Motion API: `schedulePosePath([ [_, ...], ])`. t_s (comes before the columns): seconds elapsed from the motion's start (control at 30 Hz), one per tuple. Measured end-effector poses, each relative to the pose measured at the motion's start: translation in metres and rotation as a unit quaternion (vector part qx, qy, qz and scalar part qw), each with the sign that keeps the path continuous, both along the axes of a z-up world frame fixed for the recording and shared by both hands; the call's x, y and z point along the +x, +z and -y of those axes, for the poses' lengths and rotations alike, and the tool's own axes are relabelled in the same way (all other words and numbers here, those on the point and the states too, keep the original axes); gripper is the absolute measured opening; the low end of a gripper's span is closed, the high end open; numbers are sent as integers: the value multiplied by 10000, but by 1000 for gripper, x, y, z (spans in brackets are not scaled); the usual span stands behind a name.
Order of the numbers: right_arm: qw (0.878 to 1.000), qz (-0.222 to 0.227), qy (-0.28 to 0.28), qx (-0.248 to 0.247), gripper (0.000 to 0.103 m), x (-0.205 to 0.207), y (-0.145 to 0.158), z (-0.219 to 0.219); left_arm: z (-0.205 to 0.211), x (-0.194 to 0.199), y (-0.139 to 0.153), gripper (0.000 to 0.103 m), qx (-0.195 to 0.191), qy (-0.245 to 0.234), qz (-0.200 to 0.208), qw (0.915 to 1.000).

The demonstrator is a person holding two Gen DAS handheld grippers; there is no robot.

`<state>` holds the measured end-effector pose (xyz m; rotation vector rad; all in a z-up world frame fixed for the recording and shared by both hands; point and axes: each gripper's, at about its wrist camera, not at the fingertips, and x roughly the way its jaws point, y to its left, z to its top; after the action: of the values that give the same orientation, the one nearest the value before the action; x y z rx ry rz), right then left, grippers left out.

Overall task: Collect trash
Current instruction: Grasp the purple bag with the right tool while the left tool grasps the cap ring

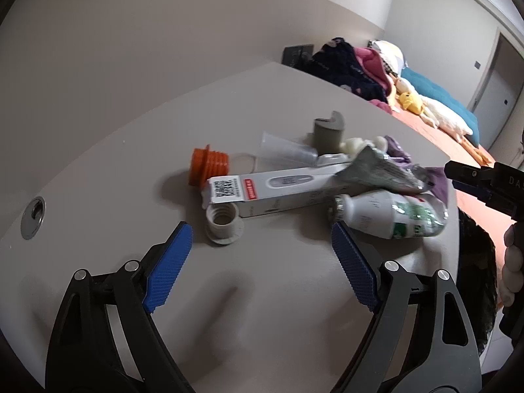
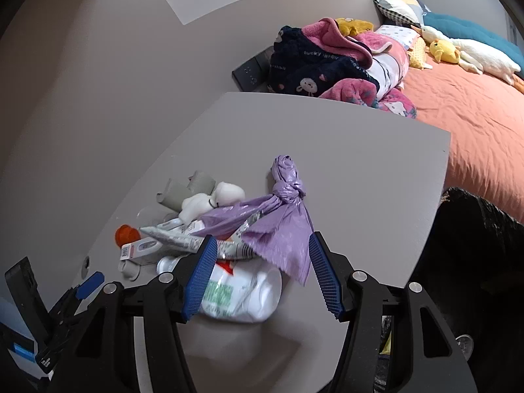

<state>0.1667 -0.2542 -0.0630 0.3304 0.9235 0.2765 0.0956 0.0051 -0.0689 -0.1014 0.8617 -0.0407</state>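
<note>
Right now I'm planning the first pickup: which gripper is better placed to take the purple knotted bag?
Right. The right gripper is open with the purple knotted bag hanging between its pads; the left gripper faces the grey threaded cap.

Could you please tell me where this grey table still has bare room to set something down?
The grey table is bare beyond the knotted purple plastic bag, out to its far and right edges. There is also bare surface between the round metal cable hole and the orange threaded cap. The middle is crowded: the white bottle, the long white box and the grey threaded cap cluster there.
</note>
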Motion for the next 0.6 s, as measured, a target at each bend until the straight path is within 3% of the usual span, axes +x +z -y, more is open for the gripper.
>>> schedulePosePath([
  [0.3, 9998, -173, -68, -7, 34, 18, -16, -1, -11, 15, -16, 83, -13, 102, -193, 9998],
  [0.37, 9997, -229, -54, 21, 19, 21, -20, 0, -12, 18, -19, 83, -13, 110, -229, 9997],
  [0.4, 9996, -267, -34, 50, 16, 22, -22, 0, -13, 19, -21, 83, -22, 121, -243, 9996],
  [0.5, 9997, -226, -102, 42, 14, 21, -21, 3, -15, 24, -24, 81, -64, 171, -278, 9994],
  [0.6, 9998, -85, -188, 33, 14, 19, -17, 5, -19, 27, -28, 70, -220, 218, -357, 9989],
])
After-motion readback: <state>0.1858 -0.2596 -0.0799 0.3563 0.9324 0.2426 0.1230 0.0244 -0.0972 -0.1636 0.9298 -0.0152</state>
